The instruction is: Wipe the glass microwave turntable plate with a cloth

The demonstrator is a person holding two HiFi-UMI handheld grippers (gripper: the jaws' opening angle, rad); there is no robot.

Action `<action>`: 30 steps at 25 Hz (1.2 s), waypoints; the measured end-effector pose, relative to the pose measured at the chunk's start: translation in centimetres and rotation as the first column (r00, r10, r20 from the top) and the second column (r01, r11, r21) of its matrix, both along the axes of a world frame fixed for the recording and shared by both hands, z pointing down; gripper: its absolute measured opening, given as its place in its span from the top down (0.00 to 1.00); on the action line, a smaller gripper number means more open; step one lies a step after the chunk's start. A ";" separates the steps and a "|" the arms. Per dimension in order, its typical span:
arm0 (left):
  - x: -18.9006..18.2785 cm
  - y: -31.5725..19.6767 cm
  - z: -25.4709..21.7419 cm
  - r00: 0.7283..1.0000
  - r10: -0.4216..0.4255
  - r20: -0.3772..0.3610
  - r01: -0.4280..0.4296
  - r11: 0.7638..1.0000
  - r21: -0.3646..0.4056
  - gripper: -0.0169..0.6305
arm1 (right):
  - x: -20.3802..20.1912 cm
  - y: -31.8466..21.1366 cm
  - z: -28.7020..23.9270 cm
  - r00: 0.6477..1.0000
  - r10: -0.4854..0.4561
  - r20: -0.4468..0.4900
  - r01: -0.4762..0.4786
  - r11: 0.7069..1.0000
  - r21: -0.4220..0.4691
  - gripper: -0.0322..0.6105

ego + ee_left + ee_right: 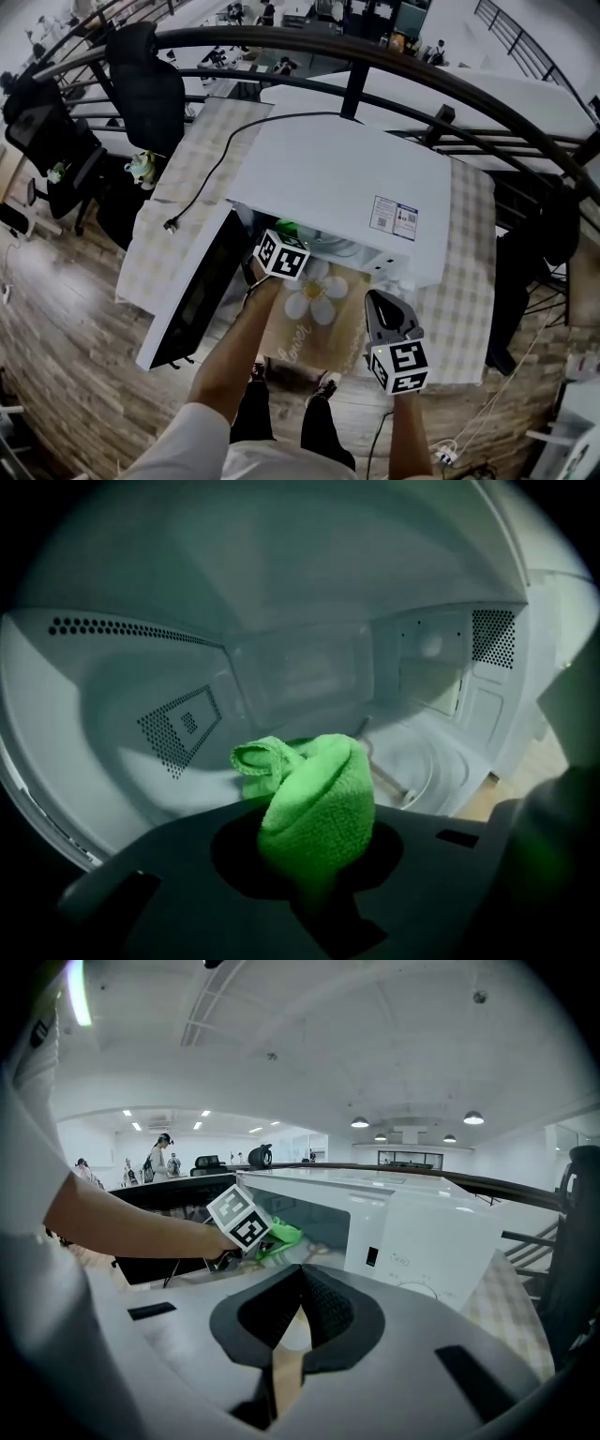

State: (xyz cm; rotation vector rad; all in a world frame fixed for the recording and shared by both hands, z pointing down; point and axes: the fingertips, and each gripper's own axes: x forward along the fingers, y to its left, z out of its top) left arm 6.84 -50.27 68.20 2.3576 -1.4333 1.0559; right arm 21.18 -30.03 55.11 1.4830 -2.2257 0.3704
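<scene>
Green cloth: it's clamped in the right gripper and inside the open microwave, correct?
Not quite. The green cloth is clamped in the left gripper, not the right one; the left gripper view shows it between those jaws. The rest holds: it is inside the open microwave. The right gripper is shut on nothing, outside the cavity.

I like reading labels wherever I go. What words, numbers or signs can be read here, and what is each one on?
"lower": script lettering, possibly the end of a longer word, on the daisy-print mat.
Sticker on top of the microwave: the print is too small to read.
Marks on the microwave's control panel: too small to read.
</scene>
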 end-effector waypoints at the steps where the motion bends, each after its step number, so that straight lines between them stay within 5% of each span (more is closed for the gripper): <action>1: 0.1 0.1 0.2 1.000 -0.003 -0.003 0.003 1.000 0.000 0.86 | 0.1 0.0 0.1 1.000 0.001 -0.001 -0.001 1.000 -0.002 0.93; 13: 7.0 4.4 -0.2 0.982 0.068 -0.174 -0.083 0.993 -0.079 0.86 | 1.5 0.3 -1.4 1.000 0.024 0.002 -0.024 0.999 0.021 0.93; 21: 14.5 8.1 -1.2 0.923 0.206 -0.324 -0.258 0.958 -0.125 0.86 | 2.9 1.6 -2.6 0.999 0.042 -0.014 -0.042 0.999 0.033 0.93; 26: 13.2 7.9 -3.2 0.909 0.205 -0.363 -0.241 0.969 -0.055 0.86 | 3.1 1.6 -3.2 0.999 0.046 -0.015 -0.045 0.998 0.046 0.93; 30: 8.9 5.8 -5.2 0.941 0.177 -0.290 -0.173 0.984 0.042 0.86 | 2.4 1.1 -3.6 0.999 0.042 -0.008 -0.041 0.997 0.058 0.93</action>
